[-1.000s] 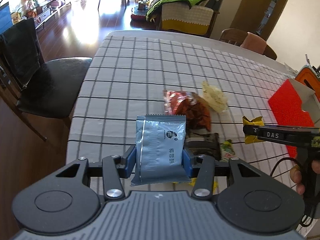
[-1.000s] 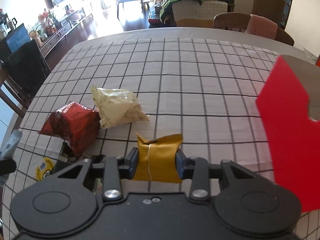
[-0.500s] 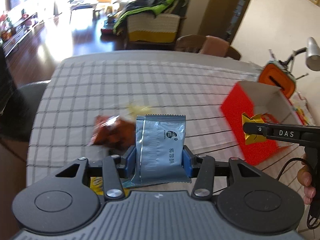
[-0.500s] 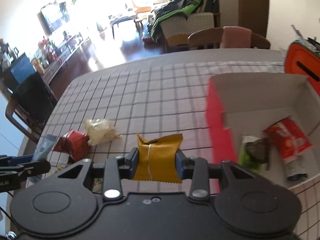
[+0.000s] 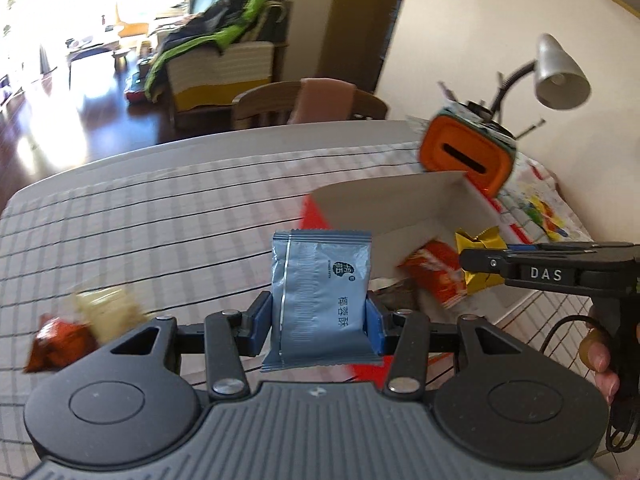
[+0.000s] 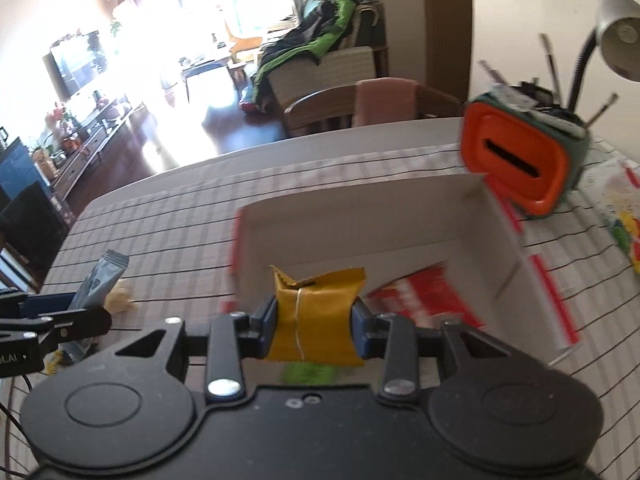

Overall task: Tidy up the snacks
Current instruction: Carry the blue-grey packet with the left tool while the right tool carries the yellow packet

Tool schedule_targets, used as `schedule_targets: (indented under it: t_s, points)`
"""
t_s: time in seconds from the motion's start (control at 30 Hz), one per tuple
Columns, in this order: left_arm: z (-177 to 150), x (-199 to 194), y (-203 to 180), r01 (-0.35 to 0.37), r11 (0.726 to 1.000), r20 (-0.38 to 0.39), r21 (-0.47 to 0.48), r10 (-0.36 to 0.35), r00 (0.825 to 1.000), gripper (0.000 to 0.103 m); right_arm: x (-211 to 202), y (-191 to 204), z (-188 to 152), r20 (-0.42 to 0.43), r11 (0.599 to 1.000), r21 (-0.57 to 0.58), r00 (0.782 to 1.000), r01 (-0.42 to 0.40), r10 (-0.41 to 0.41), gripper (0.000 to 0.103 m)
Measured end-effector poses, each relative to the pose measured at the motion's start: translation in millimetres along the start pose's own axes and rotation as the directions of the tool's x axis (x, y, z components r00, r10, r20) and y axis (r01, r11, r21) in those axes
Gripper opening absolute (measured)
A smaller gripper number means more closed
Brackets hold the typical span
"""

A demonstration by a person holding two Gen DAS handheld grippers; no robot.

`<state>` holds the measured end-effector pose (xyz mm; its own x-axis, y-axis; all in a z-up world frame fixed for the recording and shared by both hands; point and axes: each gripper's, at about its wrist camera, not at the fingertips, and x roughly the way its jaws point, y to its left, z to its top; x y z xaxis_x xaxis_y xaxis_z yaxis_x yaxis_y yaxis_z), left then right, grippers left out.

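Left wrist view: the left gripper (image 5: 320, 322) clamps a blue packet (image 5: 320, 300) printed with Chinese characters too small to read. At right, the right gripper (image 5: 478, 258), marked "DAS", pinches a yellow packet (image 5: 476, 240) over the red box (image 5: 404, 216), which a second ago sat at the far right edge. Blurred snacks (image 5: 80, 320) lie lower left.

Right wrist view: the yellow packet (image 6: 316, 320), clenched in the right gripper (image 6: 316, 322), now hangs over the open box (image 6: 360, 216); a blurred red packet (image 6: 420, 300) lies inside.

Desk lamp (image 5: 560, 72) – orange tissue box (image 6: 516, 160)
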<state>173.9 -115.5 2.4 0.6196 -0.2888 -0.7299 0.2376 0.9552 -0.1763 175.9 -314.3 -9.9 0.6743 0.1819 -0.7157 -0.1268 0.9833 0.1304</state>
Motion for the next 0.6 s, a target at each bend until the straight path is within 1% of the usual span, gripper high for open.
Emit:
schedule_targets:
  t_s: [0.2, 0.33, 0.43, 0.6]
  points:
    - [12, 35, -55, 0.018, 0.998, -0.037, 0.055, -0.016, 0.999, 0.047, 7, -45, 1, -0.016, 1.000, 0.005, 1.000, 0.015, -0.015, 0.037]
    - [11, 57, -81, 0.013, 0.995, -0.069, 0.099, -0.006, 0.998, 0.047, 13, -72, -1, -0.043, 1.000, -0.005, 0.999, 0.022, -0.022, 0.037]
    - [11, 74, -99, 0.000, 0.992, -0.092, 0.130, 0.012, 0.996, 0.047, 24, -84, -3, -0.066, 0.999, -0.019, 0.997, 0.032, -0.033, 0.037]
    - [14, 105, -115, -0.018, 0.987, -0.135, 0.159, 0.040, 0.990, 0.047, 46, -95, -3, -0.103, 0.999, -0.039, 0.995, 0.009, -0.013, 0.037]
